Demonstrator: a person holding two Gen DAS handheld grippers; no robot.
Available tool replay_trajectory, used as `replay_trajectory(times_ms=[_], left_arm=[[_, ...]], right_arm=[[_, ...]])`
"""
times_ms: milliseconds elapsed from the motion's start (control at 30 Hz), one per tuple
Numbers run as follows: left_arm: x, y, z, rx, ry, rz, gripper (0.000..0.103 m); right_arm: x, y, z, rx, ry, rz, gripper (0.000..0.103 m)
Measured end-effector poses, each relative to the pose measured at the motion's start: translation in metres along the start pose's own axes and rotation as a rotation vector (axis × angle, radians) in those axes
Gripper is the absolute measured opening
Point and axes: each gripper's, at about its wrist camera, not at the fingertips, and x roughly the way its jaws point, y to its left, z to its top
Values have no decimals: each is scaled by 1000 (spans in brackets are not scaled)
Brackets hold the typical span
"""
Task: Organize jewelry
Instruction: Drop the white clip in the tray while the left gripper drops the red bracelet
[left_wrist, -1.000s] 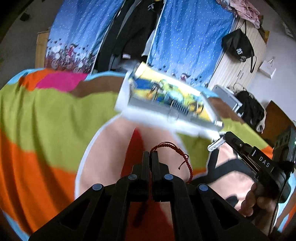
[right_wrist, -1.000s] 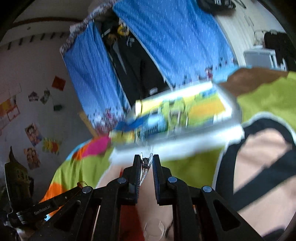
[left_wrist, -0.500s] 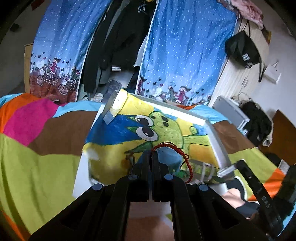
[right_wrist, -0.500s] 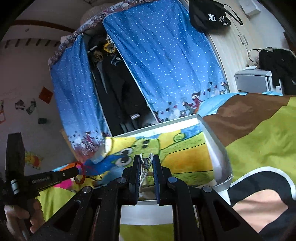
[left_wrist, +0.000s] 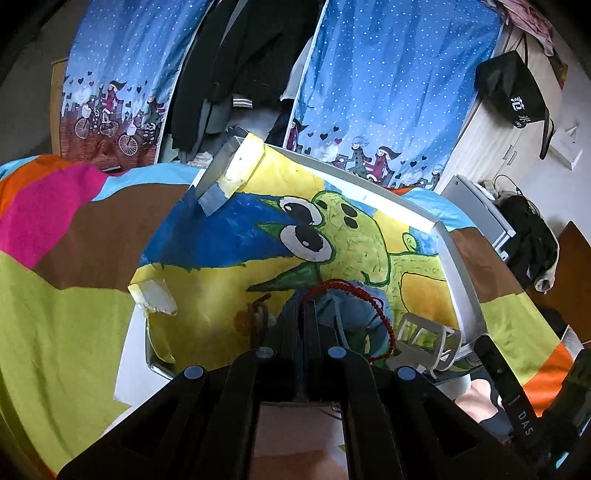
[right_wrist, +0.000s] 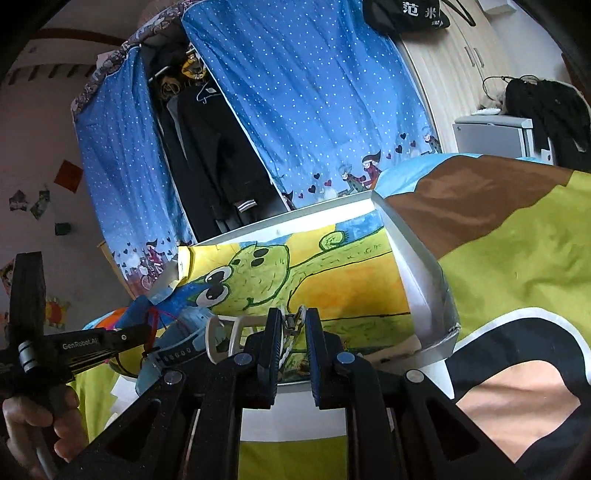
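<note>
A white box (left_wrist: 458, 277) lined with a cartoon dinosaur drawing lies on the bedspread, its near part right under both grippers. My left gripper (left_wrist: 304, 306) is shut on a red beaded bracelet (left_wrist: 373, 302), which loops off to the right above the box. Below it lie a blue watch (left_wrist: 343, 314), a white band (left_wrist: 424, 336) and a brown piece (left_wrist: 258, 314). My right gripper (right_wrist: 291, 317) is shut on a small silver jewelry piece (right_wrist: 292, 323) over the box's (right_wrist: 417, 280) near edge. The left gripper (right_wrist: 140, 330) with the red bracelet (right_wrist: 155, 321) shows at the left.
The box sits on a colourful bedspread (left_wrist: 55, 314). Behind it hang blue dotted curtains (left_wrist: 388, 92) around dark clothes. A grey cabinet (right_wrist: 491, 136) and a black bag stand at the right. The person's hand (right_wrist: 33, 432) holds the left gripper's handle.
Both grippers have moved forward from over the bedspread to over the near part of the box. Each still holds its piece. The box's inside has come into full view.
</note>
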Motion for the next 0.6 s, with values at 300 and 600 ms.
replay_trajectory(times_ms=[300,600], left_arm=[[-2,0,1,-9,48,23,18],[-22,-3,1,-38,20,24,48]], right_arm=[[-6,-4,5,15,10,-10,32],[-24,-8,13,21,-14,-14,58]])
